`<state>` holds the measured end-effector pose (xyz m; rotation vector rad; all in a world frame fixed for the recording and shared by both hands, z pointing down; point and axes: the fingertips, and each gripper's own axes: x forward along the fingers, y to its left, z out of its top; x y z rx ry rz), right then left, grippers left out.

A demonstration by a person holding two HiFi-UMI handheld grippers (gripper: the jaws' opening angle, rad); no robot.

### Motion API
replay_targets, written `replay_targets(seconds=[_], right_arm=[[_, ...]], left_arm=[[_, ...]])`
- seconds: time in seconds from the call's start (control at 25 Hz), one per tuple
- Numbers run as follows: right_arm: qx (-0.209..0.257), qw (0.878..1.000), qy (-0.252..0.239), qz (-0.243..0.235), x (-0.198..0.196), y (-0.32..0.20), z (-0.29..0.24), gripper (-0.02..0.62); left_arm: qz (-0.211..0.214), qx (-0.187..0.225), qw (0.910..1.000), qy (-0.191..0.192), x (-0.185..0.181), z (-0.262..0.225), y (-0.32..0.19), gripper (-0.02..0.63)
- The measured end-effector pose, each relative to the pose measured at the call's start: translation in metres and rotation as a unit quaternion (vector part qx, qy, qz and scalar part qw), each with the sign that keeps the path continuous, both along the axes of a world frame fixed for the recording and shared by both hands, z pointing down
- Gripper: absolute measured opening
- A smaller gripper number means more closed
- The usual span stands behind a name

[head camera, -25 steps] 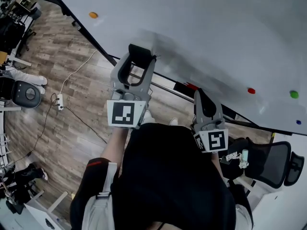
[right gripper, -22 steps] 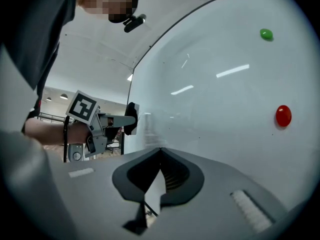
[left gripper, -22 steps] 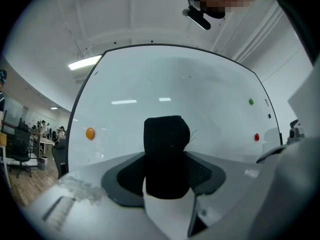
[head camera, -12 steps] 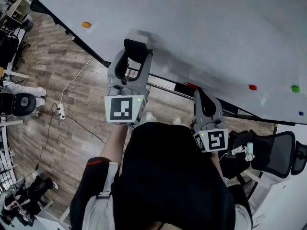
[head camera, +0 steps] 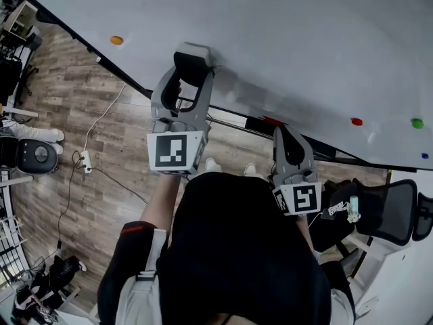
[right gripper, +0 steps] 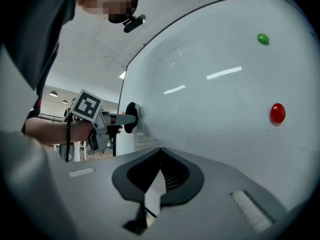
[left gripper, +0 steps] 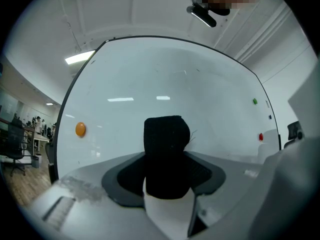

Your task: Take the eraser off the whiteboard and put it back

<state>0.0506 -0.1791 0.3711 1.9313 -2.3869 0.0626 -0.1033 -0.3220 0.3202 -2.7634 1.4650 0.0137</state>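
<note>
The black eraser [head camera: 191, 66] is clamped between the jaws of my left gripper [head camera: 191, 63], and its far end sits at the whiteboard [head camera: 304, 53], seemingly touching it. In the left gripper view the eraser [left gripper: 166, 156] stands upright between the two pads, filling the left gripper [left gripper: 167, 154] in front of the board [left gripper: 150, 84]. The right gripper view shows the same eraser [right gripper: 131, 117] from the side, at the board's surface [right gripper: 220, 99]. My right gripper [head camera: 284, 133] hangs lower and to the right, near the board's bottom rail, jaws together and empty, as its own view [right gripper: 160, 151] confirms.
Magnets dot the board: orange [head camera: 116, 40], red [head camera: 356, 121], green [head camera: 417, 122], blue [head camera: 423, 156]. A red marker [head camera: 270, 121] lies on the rail below the board. An office chair [head camera: 389, 215] stands at the right, and a power strip [head camera: 85, 160] with its cable lies on the wood floor.
My left gripper, still holding the eraser, has shifted a little up and to the left along the whiteboard. The right gripper has stayed where it was.
</note>
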Motion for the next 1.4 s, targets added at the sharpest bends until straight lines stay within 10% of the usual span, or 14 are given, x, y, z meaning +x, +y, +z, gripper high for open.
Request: replay_targets(seconds=[1.4], right_arm=[[-0.004,1.0,-0.003,-0.006,-0.011,0.004,0.003,0.002]], left_arm=[[0.018,0.045,0.9988,0.006,0.008,-0.005,0.004,0.276]])
